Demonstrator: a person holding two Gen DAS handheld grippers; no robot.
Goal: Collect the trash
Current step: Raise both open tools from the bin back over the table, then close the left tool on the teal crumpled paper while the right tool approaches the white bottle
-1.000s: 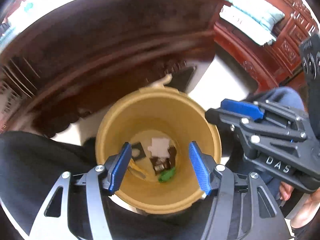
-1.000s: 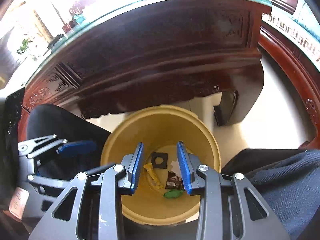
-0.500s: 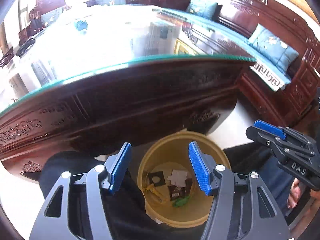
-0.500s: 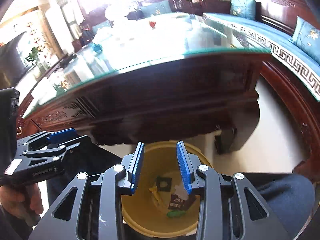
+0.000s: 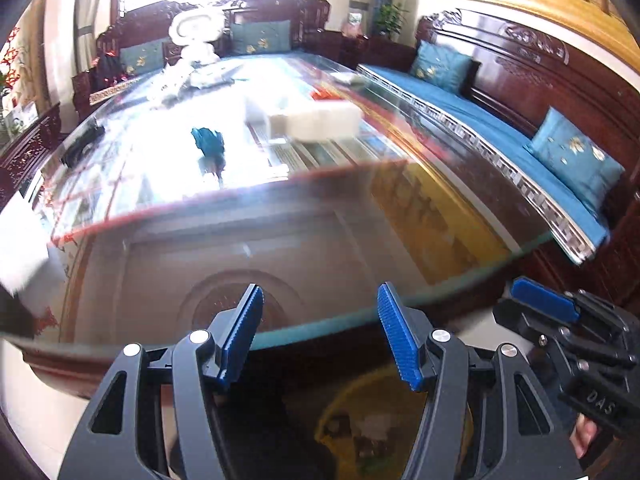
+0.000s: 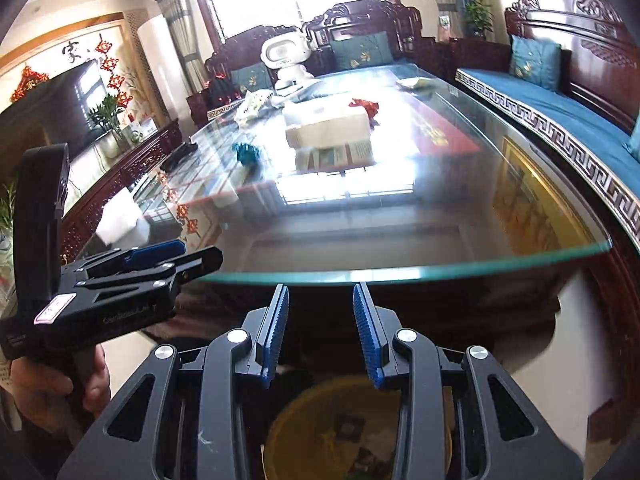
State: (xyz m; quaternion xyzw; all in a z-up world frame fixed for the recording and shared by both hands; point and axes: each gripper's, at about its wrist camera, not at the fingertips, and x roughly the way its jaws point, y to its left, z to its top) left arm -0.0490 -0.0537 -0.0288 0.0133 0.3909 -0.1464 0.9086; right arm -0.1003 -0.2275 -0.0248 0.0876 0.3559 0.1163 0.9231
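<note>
Both claws gape empty — left claw (image 5: 320,336), right claw (image 6: 321,336) — above the yellow bin (image 6: 360,432) at the desk's (image 6: 400,240) near edge.

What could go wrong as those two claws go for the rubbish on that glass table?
The teal wrapper lies on a glaring glass tabletop, so depth may be misjudged and fingertips could knock the glass. Both the left gripper and right gripper are open and close together, so they might collide.

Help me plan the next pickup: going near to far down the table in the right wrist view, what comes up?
Right gripper → glass table edge → teal crumpled scrap → tissue box → white robot toy.
</note>
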